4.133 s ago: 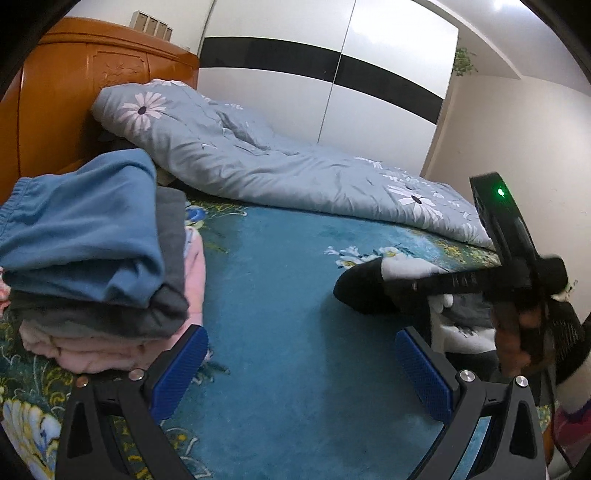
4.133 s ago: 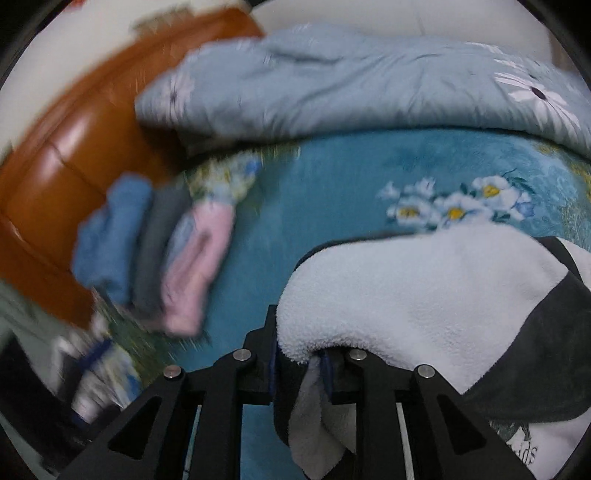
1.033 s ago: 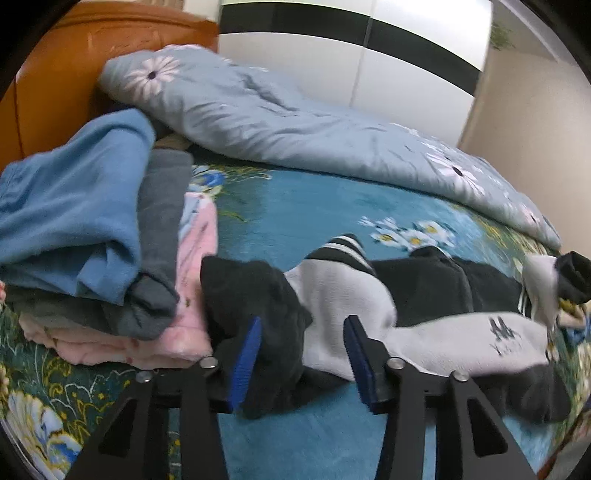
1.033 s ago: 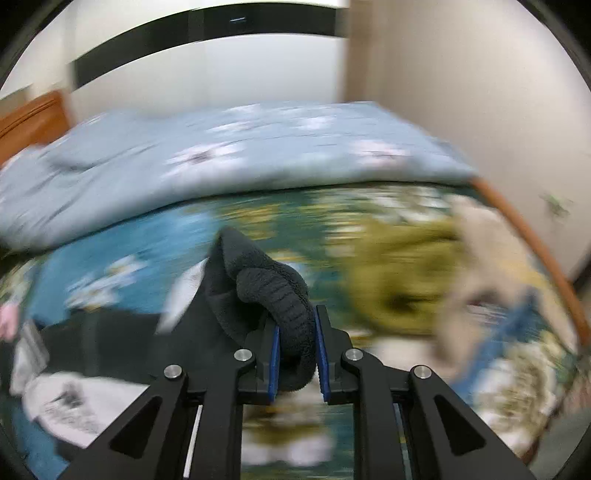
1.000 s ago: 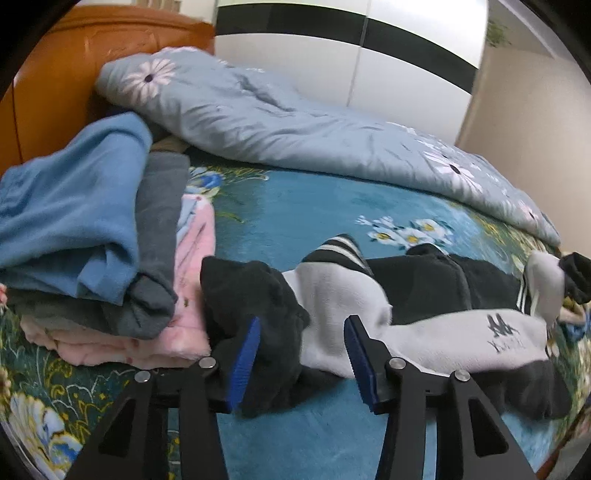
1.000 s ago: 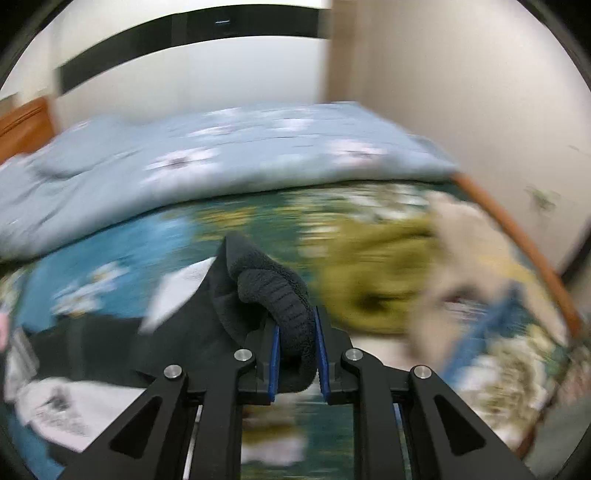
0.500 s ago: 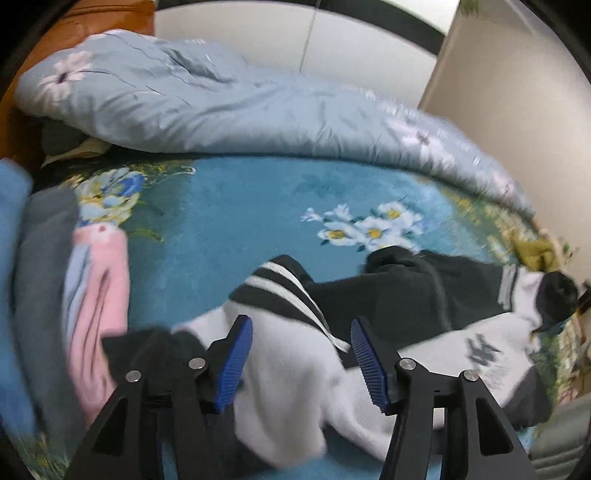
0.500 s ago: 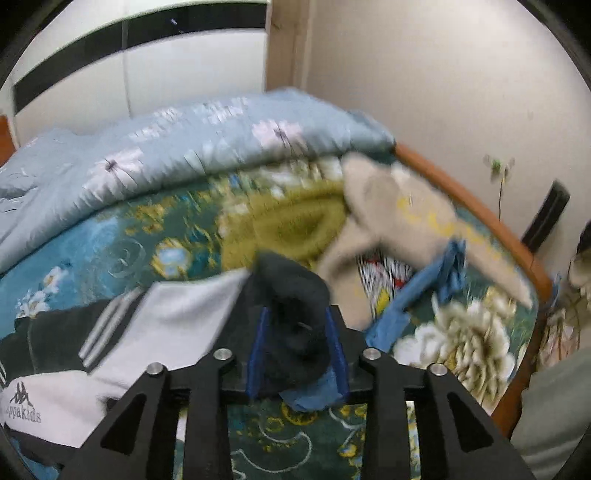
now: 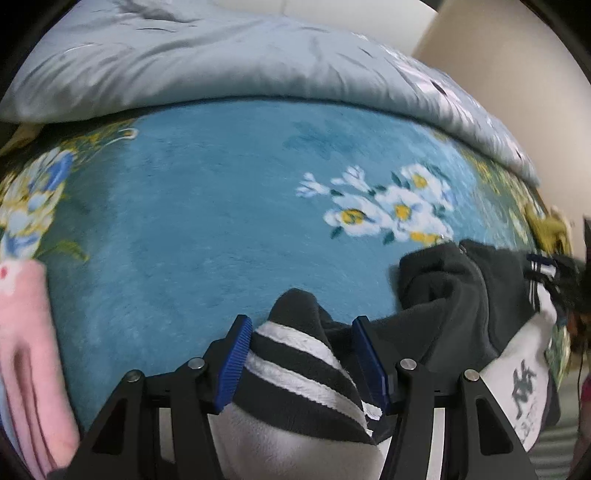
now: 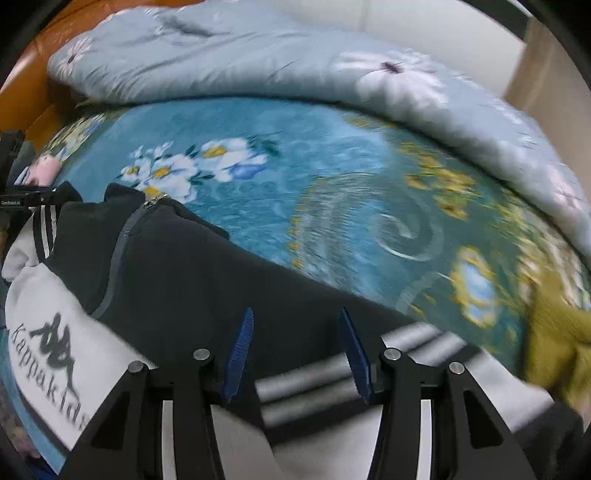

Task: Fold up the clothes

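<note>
A black and white fleece jacket (image 10: 166, 266) with a "Kappa kids" print lies spread across the blue floral bedspread (image 9: 207, 206). In the left wrist view my left gripper (image 9: 301, 356) is open, its blue pads either side of the jacket's striped sleeve (image 9: 295, 354), which rests between them. In the right wrist view my right gripper (image 10: 295, 350) is open over the jacket's black body, next to the other striped sleeve (image 10: 332, 373). The jacket's zipper (image 10: 122, 240) faces up. The jacket body also shows in the left wrist view (image 9: 454, 295).
A grey-blue floral quilt (image 10: 258, 55) is bunched along the far side of the bed. Folded pink clothing (image 9: 26, 354) lies at the left. An olive green garment (image 10: 554, 332) lies at the right. The wooden headboard (image 10: 55, 22) is at the far left.
My right gripper has let go of the dark sleeve end and opened over the jacket's body. My left gripper moved forward, with the striped sleeve now between its open pads.
</note>
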